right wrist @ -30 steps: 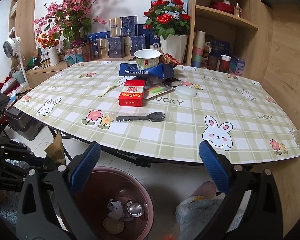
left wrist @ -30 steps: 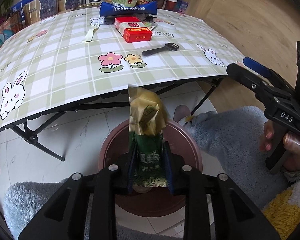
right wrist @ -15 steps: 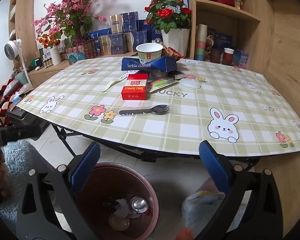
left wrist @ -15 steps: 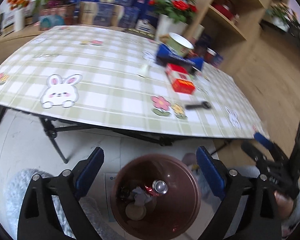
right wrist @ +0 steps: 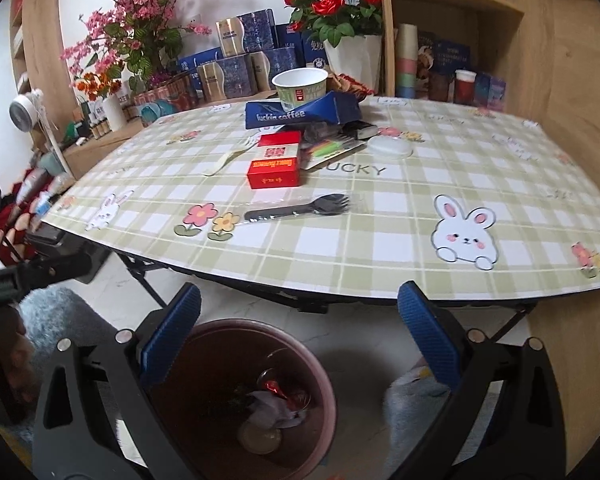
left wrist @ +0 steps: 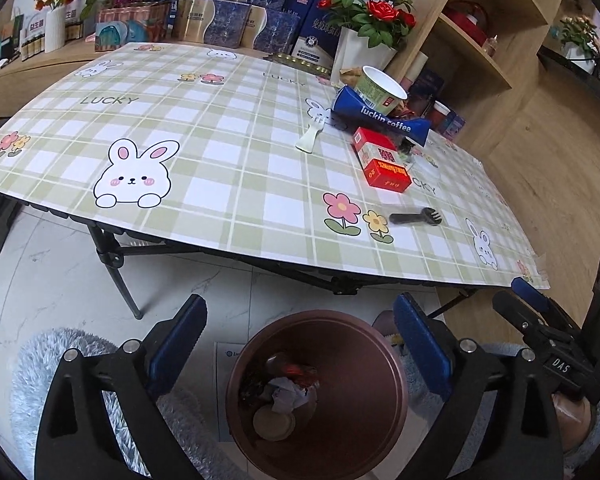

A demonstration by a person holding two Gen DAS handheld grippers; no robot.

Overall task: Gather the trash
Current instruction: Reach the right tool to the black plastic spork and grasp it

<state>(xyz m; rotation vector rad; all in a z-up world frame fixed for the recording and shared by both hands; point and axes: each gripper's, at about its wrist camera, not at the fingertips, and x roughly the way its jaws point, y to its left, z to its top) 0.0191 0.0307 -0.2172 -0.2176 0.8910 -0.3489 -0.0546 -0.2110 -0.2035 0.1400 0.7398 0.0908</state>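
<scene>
A maroon trash bin stands on the floor below the table edge, with wrappers and a lid inside; it also shows in the right wrist view. My left gripper is open and empty above the bin. My right gripper is open and empty, just right of the bin; its blue-tipped body shows in the left wrist view. On the table lie a black wrapped spork, a red box, a blue luckin coffee bag, a paper bowl, a white fork and a clear lid.
The folding table with a checked rabbit cloth has crossed metal legs near the bin. Flower pots and boxes line the far edge. Wooden shelves stand right. A fluffy rug lies on the floor at left.
My left gripper opened and let go of the green and gold wrapper, which is gone from its jaws. The left view swung up toward the table. The right gripper shifted slightly.
</scene>
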